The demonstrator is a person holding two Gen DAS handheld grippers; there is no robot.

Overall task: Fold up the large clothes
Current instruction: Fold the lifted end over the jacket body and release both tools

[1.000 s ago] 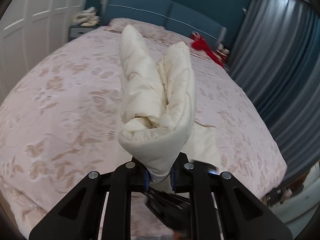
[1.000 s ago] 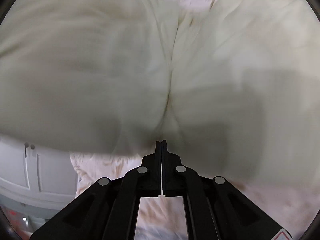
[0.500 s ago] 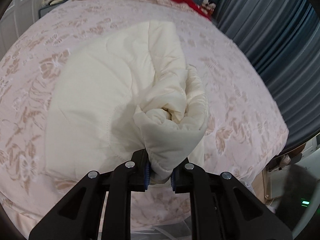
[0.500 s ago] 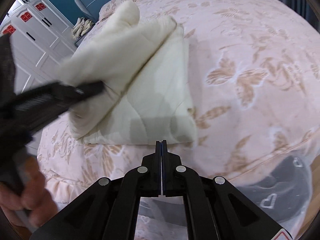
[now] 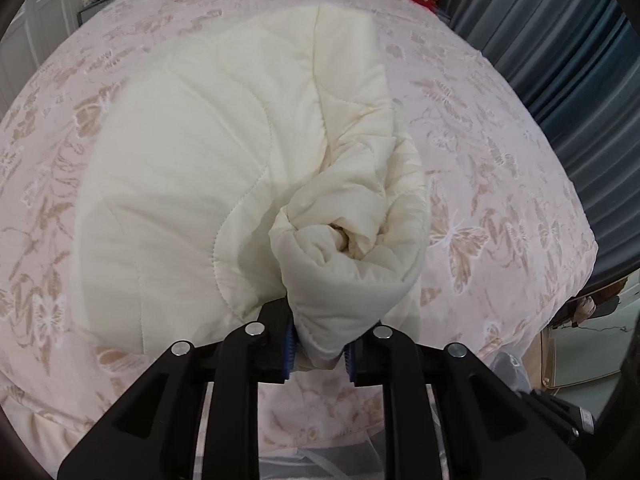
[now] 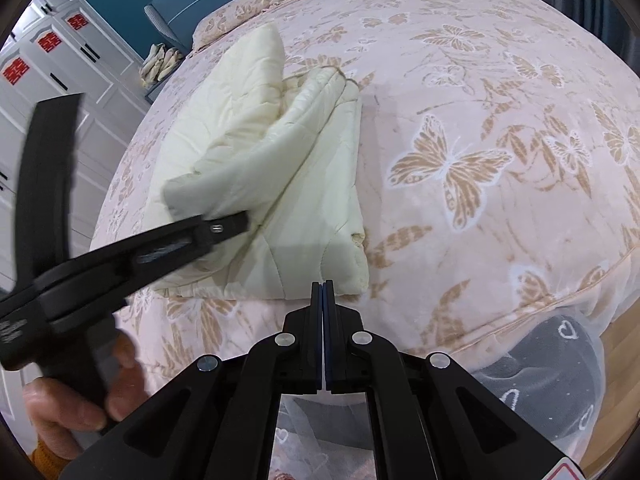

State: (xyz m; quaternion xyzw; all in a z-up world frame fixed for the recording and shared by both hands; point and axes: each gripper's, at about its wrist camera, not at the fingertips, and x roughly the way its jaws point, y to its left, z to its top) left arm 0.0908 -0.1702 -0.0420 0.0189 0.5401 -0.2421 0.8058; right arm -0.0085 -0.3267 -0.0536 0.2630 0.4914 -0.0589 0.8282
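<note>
Quilt (image 5: 208, 184) corner is sitting pinched in the left tool (image 5: 318, 350); lowering it squarely onto the bed (image 5: 500, 184) is advisable, while the right tool (image 6: 322, 300) is hanging closed, empty.

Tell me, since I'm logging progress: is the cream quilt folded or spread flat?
Folded: cream quilt lies in stacked layers on the bed, one bunched corner clamped in the left hand-held gripper.

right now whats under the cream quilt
The cream quilt lies on the pink butterfly bedspread, which shows all around it. What lies directly beneath is covered. The left gripper clamps one bunched corner.
</note>
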